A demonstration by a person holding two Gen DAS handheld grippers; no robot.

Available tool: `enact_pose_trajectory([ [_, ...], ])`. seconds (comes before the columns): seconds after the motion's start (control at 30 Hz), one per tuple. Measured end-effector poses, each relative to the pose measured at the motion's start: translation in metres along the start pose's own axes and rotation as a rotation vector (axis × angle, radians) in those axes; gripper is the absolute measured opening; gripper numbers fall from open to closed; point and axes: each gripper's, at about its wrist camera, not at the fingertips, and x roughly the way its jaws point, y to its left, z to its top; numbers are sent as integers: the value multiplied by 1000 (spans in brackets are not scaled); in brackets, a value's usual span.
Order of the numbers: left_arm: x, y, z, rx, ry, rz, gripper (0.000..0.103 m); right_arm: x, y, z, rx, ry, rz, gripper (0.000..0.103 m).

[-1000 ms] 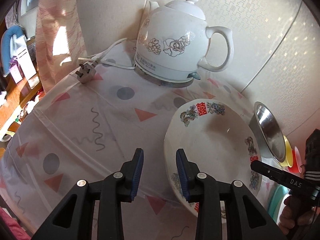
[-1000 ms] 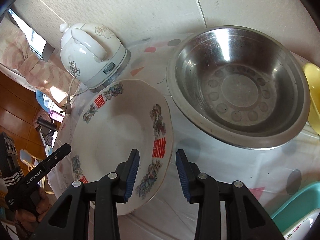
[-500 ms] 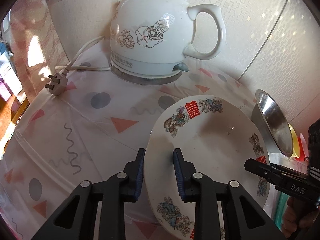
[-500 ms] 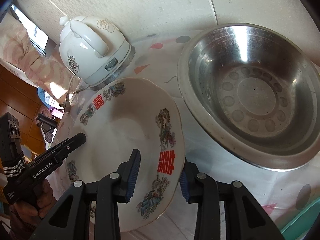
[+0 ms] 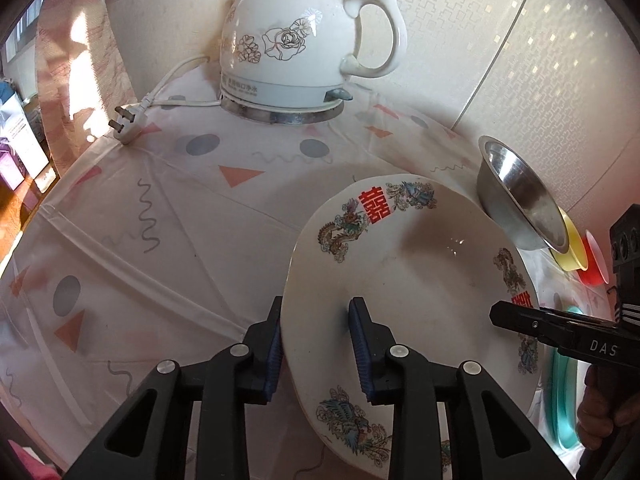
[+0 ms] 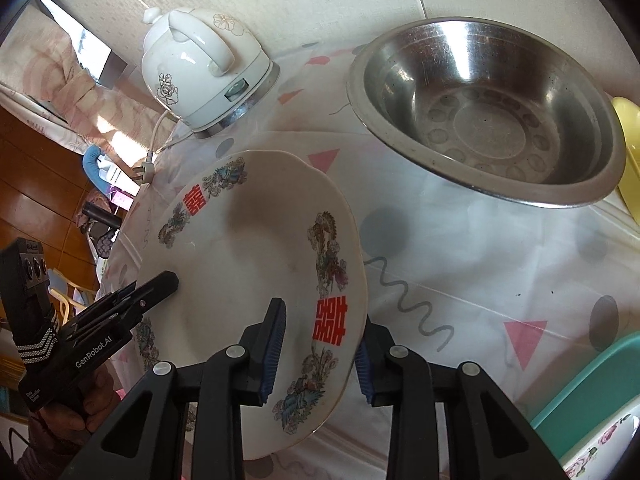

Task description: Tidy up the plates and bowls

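A white plate with red characters and dragon prints (image 5: 416, 280) is held between both grippers, above the patterned tablecloth. My left gripper (image 5: 318, 344) is shut on its left rim, one finger under and one inside. My right gripper (image 6: 320, 344) is shut on the opposite rim of the plate (image 6: 248, 264). A steel bowl (image 6: 492, 120) stands on the cloth to the right; it also shows in the left wrist view (image 5: 520, 200). A yellow bowl (image 5: 572, 248) and a red one (image 5: 596, 264) sit beyond it.
A white ceramic kettle (image 5: 304, 44) stands at the back by the wall, its cord and plug (image 5: 128, 124) lying to the left. A teal tray (image 6: 588, 392) with a floral dish (image 6: 600, 448) is at the right. The table edge drops off at the left.
Both grippers have closed onto the plate's opposite rims and the plate has come up off the cloth, tilted. Both views have moved closer in over the plate.
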Motion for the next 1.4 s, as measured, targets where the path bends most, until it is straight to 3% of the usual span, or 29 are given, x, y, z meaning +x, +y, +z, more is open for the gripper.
enact_pose_trajectory([
  [0.7, -45, -41, -59, 86, -40, -73, 28, -51, -12, -54, -54, -51, -10, 30],
  [0.93, -55, -53, -64, 116, -76, -83, 27, -64, -18, -63, -61, -81, -11, 24],
  [1.4, -79, -98, -64, 190, -126, -150, 27, -113, -45, -83, -2, -179, -29, 24],
])
